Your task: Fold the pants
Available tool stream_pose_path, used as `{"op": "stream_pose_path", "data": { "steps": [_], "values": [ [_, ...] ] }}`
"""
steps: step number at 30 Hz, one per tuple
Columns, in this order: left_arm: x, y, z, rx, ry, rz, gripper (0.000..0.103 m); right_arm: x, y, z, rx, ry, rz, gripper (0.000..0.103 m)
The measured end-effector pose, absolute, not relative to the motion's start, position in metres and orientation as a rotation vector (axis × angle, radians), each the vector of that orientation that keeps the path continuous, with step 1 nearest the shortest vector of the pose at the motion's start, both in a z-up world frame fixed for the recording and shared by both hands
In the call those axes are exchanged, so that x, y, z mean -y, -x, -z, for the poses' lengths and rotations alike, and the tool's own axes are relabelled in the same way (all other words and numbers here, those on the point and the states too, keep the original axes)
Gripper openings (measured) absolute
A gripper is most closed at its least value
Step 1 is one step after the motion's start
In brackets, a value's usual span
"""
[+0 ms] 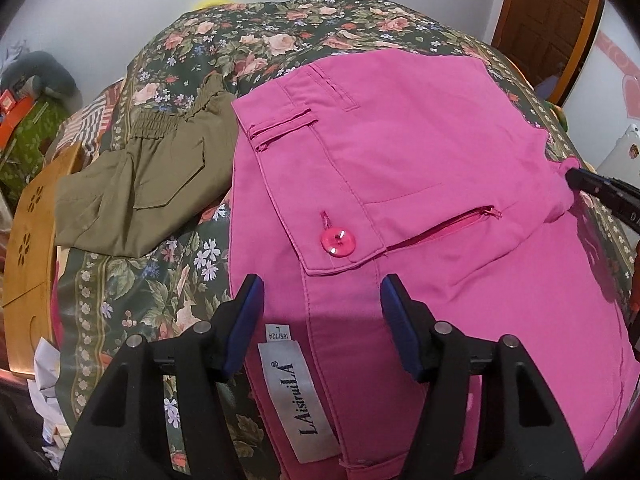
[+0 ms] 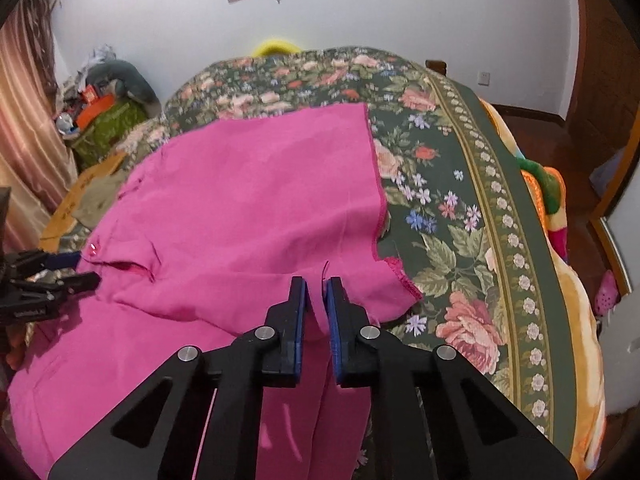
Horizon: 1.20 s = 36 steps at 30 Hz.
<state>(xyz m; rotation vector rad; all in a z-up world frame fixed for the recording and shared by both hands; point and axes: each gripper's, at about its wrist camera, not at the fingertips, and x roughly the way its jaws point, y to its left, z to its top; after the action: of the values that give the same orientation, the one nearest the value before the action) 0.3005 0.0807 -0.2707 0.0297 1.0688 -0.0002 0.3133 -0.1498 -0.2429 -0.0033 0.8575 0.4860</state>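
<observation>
Pants (image 1: pixel 440 168), bright pink, buttoned pocket flap

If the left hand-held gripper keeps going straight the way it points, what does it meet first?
Probably the pink pants: the left hand-held gripper points down at the waistband, just short of the pink button. Its jaws straddle that fabric; contact is unclear.

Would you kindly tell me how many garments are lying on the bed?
2: the pink pants spread across the floral bedspread, and a folded olive garment at their left in the left wrist view. Others may be hidden.
</observation>
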Motion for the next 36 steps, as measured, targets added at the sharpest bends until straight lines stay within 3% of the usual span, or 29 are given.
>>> {"op": "stream_pose_path", "data": {
  "steps": [5,9,17,24,25,29,33,36],
  "values": [
    [-0.078,-0.300,0.273,-1.048,-0.073,-0.034,0.065,0.145,-0.320,0.237,-0.835,0.052,-0.475,0.006],
    [-0.079,-0.299,0.276,-1.031,-0.087,-0.080,0.078,0.145,-0.330,0.259,-0.903,0.040,-0.452,0.005],
    [-0.110,-0.297,0.272,-1.071,0.089,-0.033,0.077,0.154,-0.325,0.246,-0.909,0.031,-0.419,0.006],
    [-0.123,-0.295,0.232,-0.984,0.128,-0.003,0.074,0.180,-0.320,0.221,-0.904,-0.006,-0.415,0.042],
    [-0.124,-0.299,0.229,-0.981,0.129,0.001,0.073,0.182,-0.320,0.220,-0.894,-0.005,-0.410,0.046],
    [-0.121,-0.322,0.236,-1.029,0.125,0.015,0.064,0.187,-0.328,0.222,-0.883,-0.037,-0.400,0.047],
    [-0.117,-0.344,0.261,-1.125,0.157,0.047,0.038,0.189,-0.339,0.238,-0.915,-0.086,-0.381,0.047],
    [-0.118,-0.351,0.273,-1.143,0.202,0.051,0.034,0.187,-0.348,0.254,-0.954,-0.117,-0.386,0.047]
  ]
}}
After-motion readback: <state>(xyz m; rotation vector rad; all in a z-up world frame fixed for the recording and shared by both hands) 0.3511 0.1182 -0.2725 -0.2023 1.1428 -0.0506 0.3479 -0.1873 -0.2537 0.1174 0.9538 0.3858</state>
